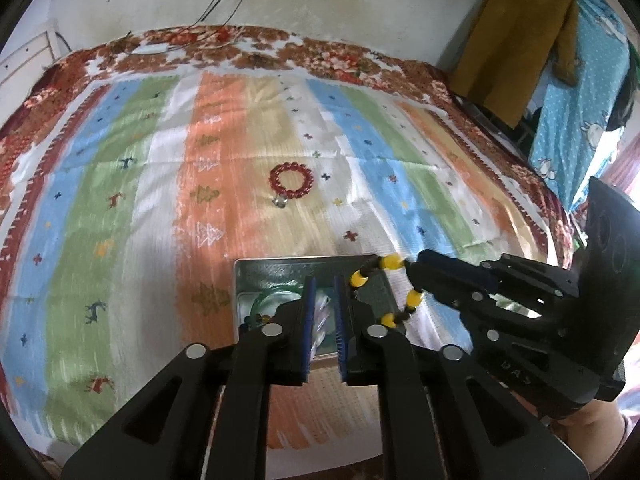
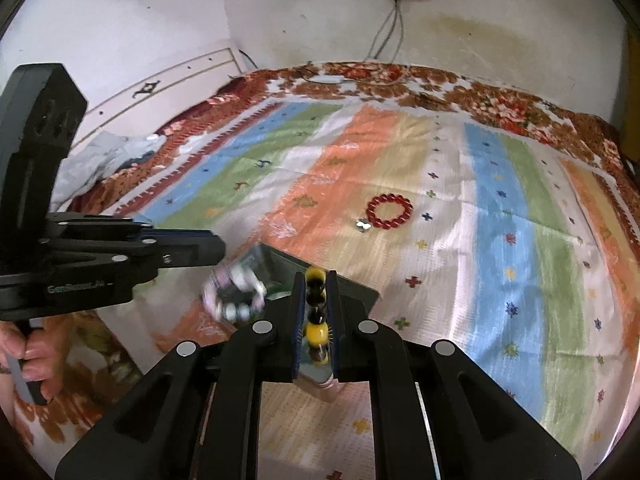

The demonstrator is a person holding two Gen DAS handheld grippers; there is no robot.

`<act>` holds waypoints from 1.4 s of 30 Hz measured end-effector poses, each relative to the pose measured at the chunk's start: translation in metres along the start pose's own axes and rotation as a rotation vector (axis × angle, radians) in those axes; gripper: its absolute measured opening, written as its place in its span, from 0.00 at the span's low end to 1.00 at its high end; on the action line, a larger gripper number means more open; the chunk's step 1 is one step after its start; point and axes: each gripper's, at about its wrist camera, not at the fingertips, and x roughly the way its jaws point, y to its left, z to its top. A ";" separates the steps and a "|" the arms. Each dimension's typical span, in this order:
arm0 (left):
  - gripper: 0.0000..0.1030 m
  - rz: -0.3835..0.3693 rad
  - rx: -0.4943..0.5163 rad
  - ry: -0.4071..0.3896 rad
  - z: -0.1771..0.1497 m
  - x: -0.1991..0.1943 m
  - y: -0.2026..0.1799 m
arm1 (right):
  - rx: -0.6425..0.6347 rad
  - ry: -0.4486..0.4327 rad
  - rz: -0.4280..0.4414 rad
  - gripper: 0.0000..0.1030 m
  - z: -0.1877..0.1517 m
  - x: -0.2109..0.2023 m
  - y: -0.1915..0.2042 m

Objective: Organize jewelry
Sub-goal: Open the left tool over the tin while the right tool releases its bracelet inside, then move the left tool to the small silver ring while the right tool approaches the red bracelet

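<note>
Hanging over the dark rectangular jewelry box [image 1: 304, 276] on the bed, the right gripper [image 2: 316, 312] has its jaws clenched on a yellow-and-black beaded bracelet [image 2: 316, 332]; the left gripper [image 1: 323, 320] stands released, its blurred pale bracelet [image 2: 236, 292] dropping boxward.

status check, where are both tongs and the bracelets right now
Right tongs shut on yellow-black bracelet at the box edge. Left tongs over box; pale bracelet blurred below, grip unclear. Red bracelet on bedspread, path clear.

Yellow-and-black bracelet [image 2: 316, 312], red bead bracelet [image 1: 291, 181], pastel-striped bedspread [image 1: 120, 200].
</note>
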 end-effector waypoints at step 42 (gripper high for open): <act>0.49 0.167 0.145 0.065 0.051 0.071 0.018 | 0.143 0.098 -0.081 0.52 0.055 0.077 -0.082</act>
